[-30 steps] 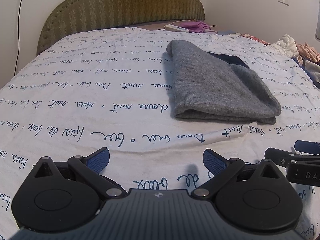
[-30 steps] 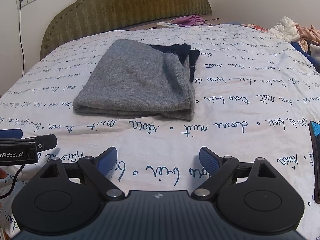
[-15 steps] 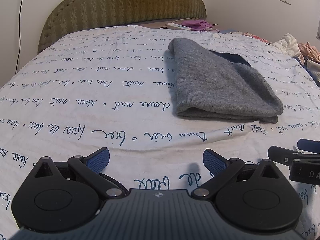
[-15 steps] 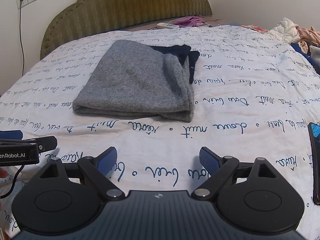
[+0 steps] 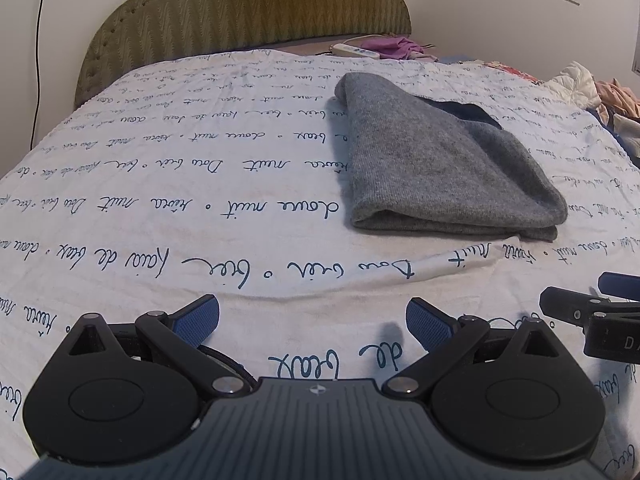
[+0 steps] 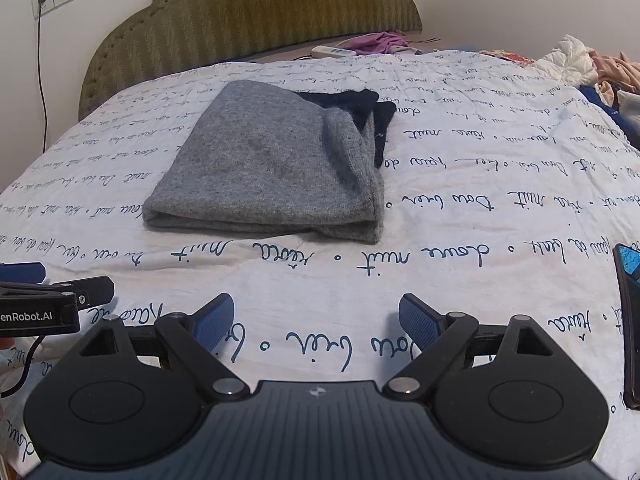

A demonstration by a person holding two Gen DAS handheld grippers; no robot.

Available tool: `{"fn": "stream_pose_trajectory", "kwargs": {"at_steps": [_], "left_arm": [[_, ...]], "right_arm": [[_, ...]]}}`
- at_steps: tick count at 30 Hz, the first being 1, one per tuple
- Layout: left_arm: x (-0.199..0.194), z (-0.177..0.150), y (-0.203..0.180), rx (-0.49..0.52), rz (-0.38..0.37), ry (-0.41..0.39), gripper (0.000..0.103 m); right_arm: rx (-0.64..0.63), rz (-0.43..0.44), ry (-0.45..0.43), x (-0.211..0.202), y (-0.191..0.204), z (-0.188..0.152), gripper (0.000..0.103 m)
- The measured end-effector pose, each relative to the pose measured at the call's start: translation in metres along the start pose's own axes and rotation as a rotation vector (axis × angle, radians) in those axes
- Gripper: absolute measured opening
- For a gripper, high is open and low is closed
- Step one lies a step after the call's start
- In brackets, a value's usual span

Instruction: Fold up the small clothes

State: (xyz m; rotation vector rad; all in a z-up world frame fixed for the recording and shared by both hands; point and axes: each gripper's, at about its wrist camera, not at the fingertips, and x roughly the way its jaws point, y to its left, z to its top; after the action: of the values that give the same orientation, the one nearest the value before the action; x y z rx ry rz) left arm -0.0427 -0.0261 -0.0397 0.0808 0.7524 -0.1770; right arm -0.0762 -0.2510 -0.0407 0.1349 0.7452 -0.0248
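Observation:
A folded grey knit garment (image 5: 444, 164) (image 6: 272, 164) lies flat on the white bedspread (image 5: 160, 208) (image 6: 480, 216) printed with blue handwriting. A dark navy garment (image 6: 360, 108) (image 5: 468, 111) peeks out from under its far edge. My left gripper (image 5: 312, 322) stands open on the near side, well short of the grey garment, with nothing between its blue pads. My right gripper (image 6: 316, 320) is likewise open and empty, short of the garment's near fold. Each gripper shows at the edge of the other's view.
A green padded headboard (image 5: 248, 12) stands at the far end, with purple cloth (image 5: 394, 45) and a white remote (image 5: 354, 50) in front of it. Loose clothes (image 6: 592, 68) pile up at the far right. A dark phone (image 6: 630, 320) lies at the right edge.

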Motion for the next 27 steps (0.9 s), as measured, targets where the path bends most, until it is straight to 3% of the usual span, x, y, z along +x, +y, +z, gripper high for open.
{"fn": "stream_pose_trajectory", "kwargs": {"at_steps": [27], "left_arm": [[0.0009, -0.0004, 0.0016, -0.002, 0.002, 0.011, 0.101]], "right_arm": [[-0.007, -0.004, 0.0, -0.0023, 0.0006, -0.0002, 0.09]]}}
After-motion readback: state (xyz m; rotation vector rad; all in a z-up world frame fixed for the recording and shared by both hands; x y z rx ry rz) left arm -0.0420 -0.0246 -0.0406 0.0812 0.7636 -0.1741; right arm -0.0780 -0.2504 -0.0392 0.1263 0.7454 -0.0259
